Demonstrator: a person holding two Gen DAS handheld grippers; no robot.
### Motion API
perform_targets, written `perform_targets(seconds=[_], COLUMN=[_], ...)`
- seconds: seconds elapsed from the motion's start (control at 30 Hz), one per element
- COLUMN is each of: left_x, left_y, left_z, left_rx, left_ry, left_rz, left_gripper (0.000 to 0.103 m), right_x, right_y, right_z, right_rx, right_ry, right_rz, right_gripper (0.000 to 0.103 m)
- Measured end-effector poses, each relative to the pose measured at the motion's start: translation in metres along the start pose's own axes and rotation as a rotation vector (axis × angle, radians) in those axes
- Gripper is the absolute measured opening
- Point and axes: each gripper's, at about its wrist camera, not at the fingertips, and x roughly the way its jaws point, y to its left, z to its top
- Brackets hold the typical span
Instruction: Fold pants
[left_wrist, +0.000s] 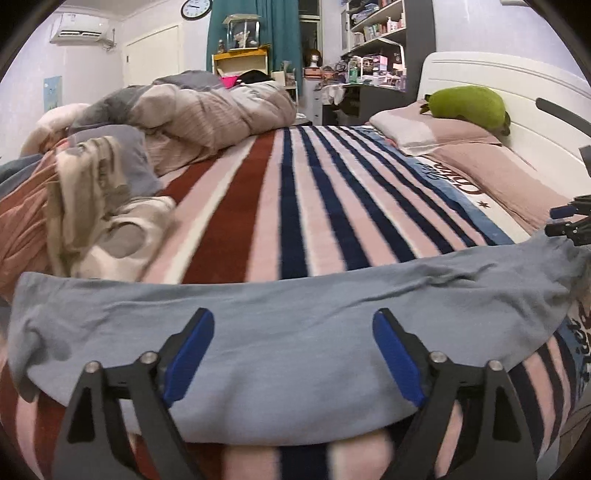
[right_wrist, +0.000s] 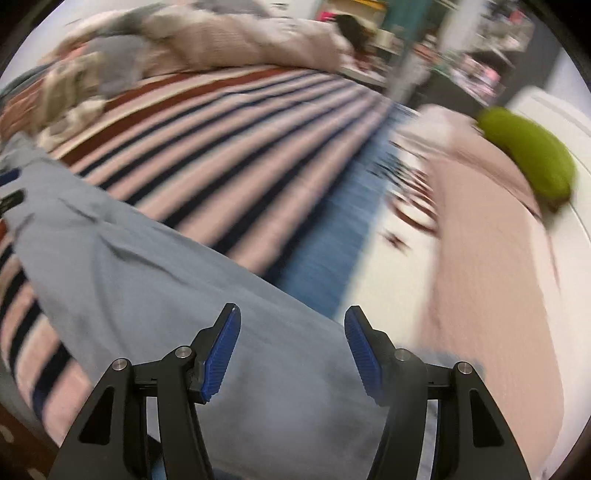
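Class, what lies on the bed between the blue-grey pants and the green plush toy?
Only the striped blanket and pink pillows separate the pants from the toy, seen in the left wrist view.

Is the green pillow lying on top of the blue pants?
No, the green pillow sits up by the headboard, far from the blue pants.
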Motion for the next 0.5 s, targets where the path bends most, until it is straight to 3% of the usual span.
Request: perform_targets(seconds=[0.2,0.3,0.4,0.5], left_x=[0.013,0.018,0.022,0.023], left_y=[-0.038,-0.05,-0.056,-0.061], left_z=[0.0,0.001,0.003,0.005], left_rx=[0.002,-0.013,-0.027,-0.032], left_ry=[0.029,0.037,0.046,0.045], left_rz=[-0.038,-0.043,-0.041,-0.038], left_gripper=[0.087,0.087,0.087,0.087], right_x=[-0.002,0.0,0.002,0.007], right_y=[-0.065,-0.075,-0.079,-0.074], right_z=[-0.05,-0.057,-0.058,-0.053], right_rx=[0.093,0.091,0.063,0.02], right_ry=[0.019,0.014,0.003,0.004], right_rz=[-0.1,-0.098,-0.104,-0.077], right_gripper=[0.055,0.056,0.066,0.065])
